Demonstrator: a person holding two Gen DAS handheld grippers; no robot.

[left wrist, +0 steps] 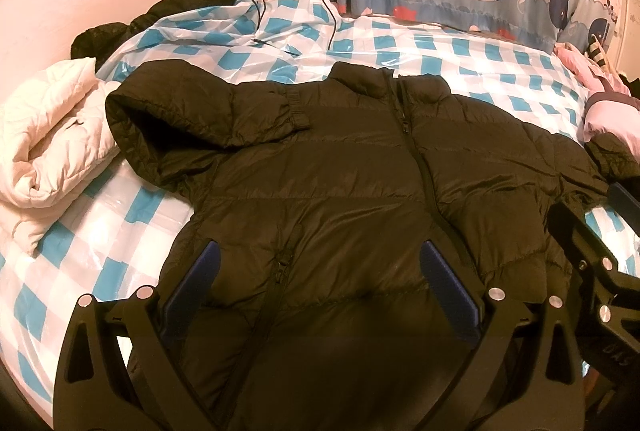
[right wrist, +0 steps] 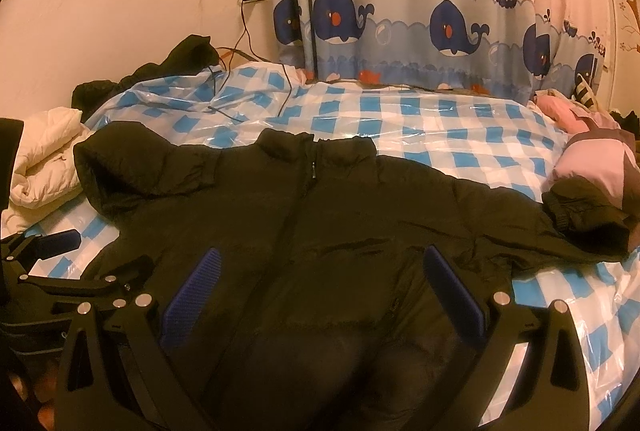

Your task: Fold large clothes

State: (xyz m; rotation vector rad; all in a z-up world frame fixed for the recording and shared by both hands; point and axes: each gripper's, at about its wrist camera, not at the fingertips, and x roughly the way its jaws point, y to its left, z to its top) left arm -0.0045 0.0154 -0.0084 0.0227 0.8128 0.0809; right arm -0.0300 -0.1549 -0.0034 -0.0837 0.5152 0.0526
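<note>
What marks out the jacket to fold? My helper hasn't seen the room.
Start at the bed's blue-and-white checked cover. The black puffer jacket lies front-up across its middle, zipped. The white quilted one sits crumpled on its left, and the pink garment on its right.

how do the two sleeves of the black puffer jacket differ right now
The left-hand sleeve is folded in across the jacket's chest, cuff near the zipper; the right-hand sleeve lies stretched outward, not folded. The left-hand sleeve rests on the jacket itself; the right-hand sleeve's cuff reaches the pink bedding at the bed's edge. Both are the same black quilted fabric with elastic cuffs.
</note>
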